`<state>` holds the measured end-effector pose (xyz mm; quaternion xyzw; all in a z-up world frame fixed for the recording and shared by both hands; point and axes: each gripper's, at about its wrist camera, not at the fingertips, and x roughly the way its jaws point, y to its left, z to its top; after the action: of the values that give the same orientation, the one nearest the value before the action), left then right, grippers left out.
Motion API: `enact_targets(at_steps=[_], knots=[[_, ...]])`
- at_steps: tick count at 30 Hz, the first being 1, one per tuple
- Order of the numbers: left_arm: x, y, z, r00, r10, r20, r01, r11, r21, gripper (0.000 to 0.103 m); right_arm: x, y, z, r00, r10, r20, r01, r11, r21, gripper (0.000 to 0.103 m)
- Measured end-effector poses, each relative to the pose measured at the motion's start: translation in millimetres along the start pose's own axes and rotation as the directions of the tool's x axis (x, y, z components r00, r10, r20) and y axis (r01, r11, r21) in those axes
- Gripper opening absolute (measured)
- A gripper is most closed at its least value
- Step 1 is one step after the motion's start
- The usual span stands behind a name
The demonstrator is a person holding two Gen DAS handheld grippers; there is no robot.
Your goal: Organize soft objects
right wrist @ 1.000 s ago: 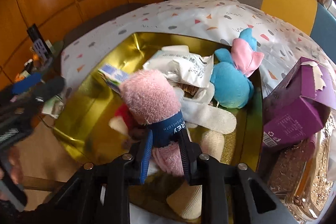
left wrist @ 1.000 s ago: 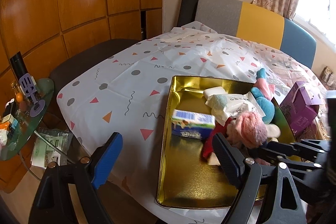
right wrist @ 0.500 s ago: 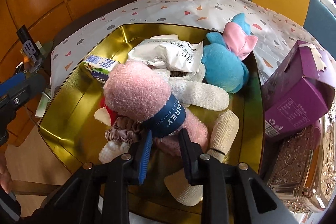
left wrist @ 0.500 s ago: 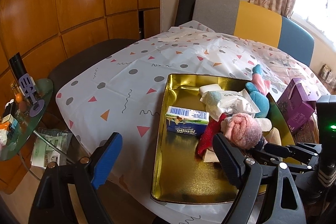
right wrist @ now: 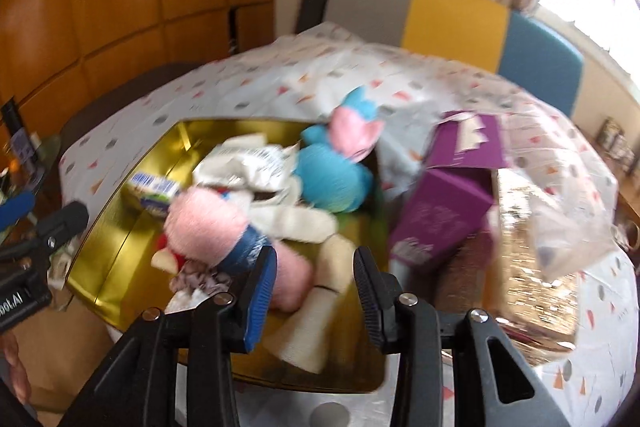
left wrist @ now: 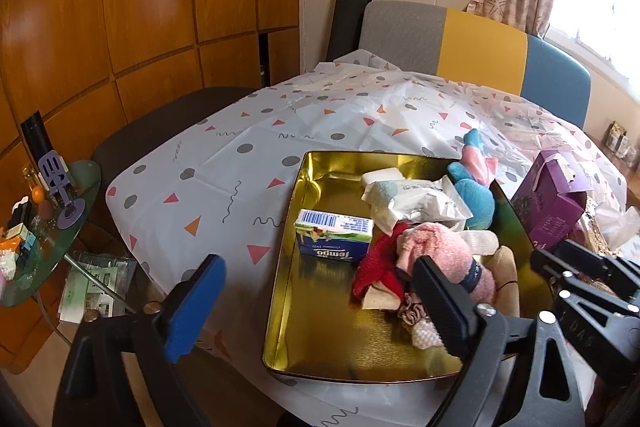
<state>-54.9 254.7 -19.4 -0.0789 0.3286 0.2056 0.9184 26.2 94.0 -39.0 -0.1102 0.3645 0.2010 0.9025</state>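
Note:
A gold tray [left wrist: 285, 267] [right wrist: 108, 231] on the patterned tablecloth holds soft things. These include a pink fluffy cloth roll [left wrist: 436, 247] [right wrist: 204, 227] with a blue band, a blue plush [left wrist: 476, 199] [right wrist: 332, 179], a white wipes pack [left wrist: 416, 199], a tissue pack [left wrist: 334, 235] and cream mitts [right wrist: 308, 331]. My right gripper [right wrist: 316, 287] hangs over the tray's near end with its jaws opening. The pink roll lies free just left of its blue pad [right wrist: 262, 291]. My left gripper [left wrist: 320, 307] is opening wide above the tray's near left corner, with nothing held.
A purple carton [left wrist: 548, 199] [right wrist: 440, 203] stands right of the tray, beside an ornate gold box [right wrist: 532, 247]. A glass side table [left wrist: 48, 227] with small items is at the left. A grey, yellow and blue chair back [left wrist: 480, 47] stands behind the table.
My right gripper let go of the pink roll, which now rests in the tray, and drew back and up. The left jaws spread a little wider.

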Motion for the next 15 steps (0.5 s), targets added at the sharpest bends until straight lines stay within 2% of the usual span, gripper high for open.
enact_targets(at_steps=[5,15], knots=[[-11.4,-11.9,1.2,0.999,-0.017,0.036,0.016,1.000,0.010,0.103,-13.7,-16.1,-1.3,0.997,-0.061,0.048,0.057,0.996,0.074,0.040],[-10.5,-24.5,-1.3,1.000,-0.015,0.021,0.014,0.999,0.037,0.103,-16.1,-30.1,-7.5,0.996,-0.076,0.043,0.070,0.991,0.115,0.040]])
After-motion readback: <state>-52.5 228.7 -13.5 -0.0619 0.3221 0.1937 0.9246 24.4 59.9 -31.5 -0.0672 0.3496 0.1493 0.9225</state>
